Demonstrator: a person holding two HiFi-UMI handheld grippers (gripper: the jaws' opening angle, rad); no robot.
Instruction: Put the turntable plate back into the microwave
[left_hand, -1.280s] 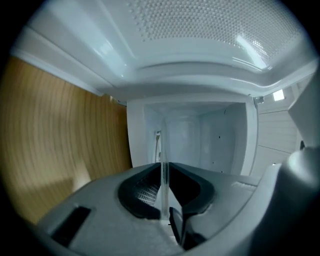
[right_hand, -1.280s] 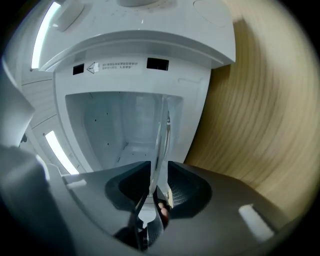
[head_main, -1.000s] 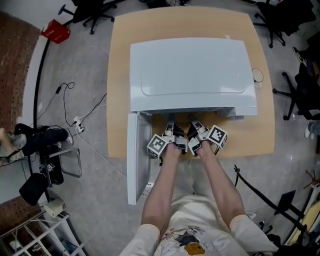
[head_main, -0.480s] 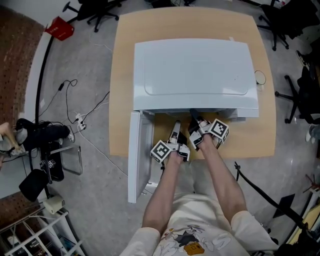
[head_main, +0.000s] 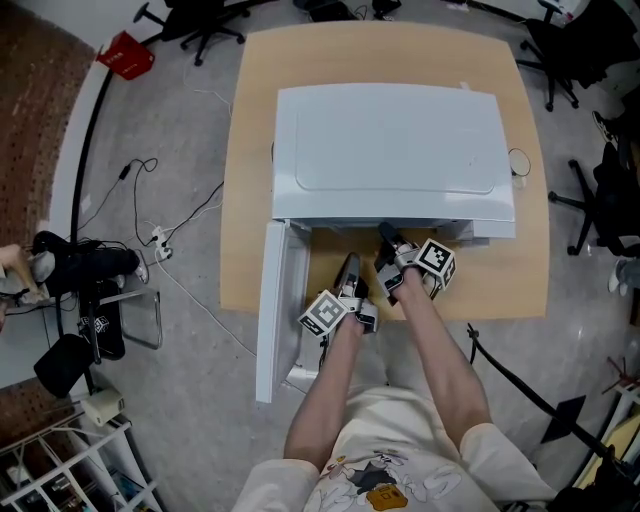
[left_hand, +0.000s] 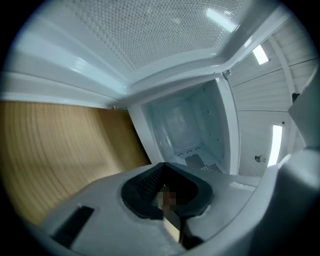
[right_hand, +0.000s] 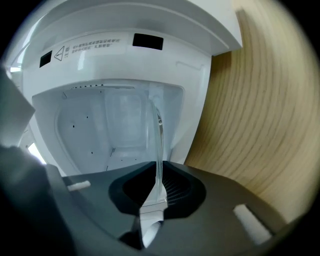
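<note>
The white microwave (head_main: 395, 150) stands on the wooden table (head_main: 255, 150), its door (head_main: 275, 300) swung open to the left. My right gripper (head_main: 388, 238) reaches into the opening, shut on the rim of the clear glass turntable plate (right_hand: 156, 135). The plate shows edge-on between the pads (right_hand: 172, 187), which have tightened a little, and it points into the white cavity (right_hand: 115, 130). My left gripper (head_main: 350, 266) sits just outside the opening, over the table. Its jaws have just closed and are shut (left_hand: 165, 192) with nothing between them. In the head view the microwave's top hides the plate.
The open door overhangs the table's front edge beside my left arm. Bare table wood (right_hand: 260, 115) lies to the right of the cavity. Office chairs (head_main: 570, 40) stand around the table. Cables (head_main: 150, 200) and dark bags (head_main: 80, 275) lie on the floor to the left.
My left gripper has drawn back from the microwave opening toward me and rolled. My right gripper stays at the opening, still gripping the plate.
</note>
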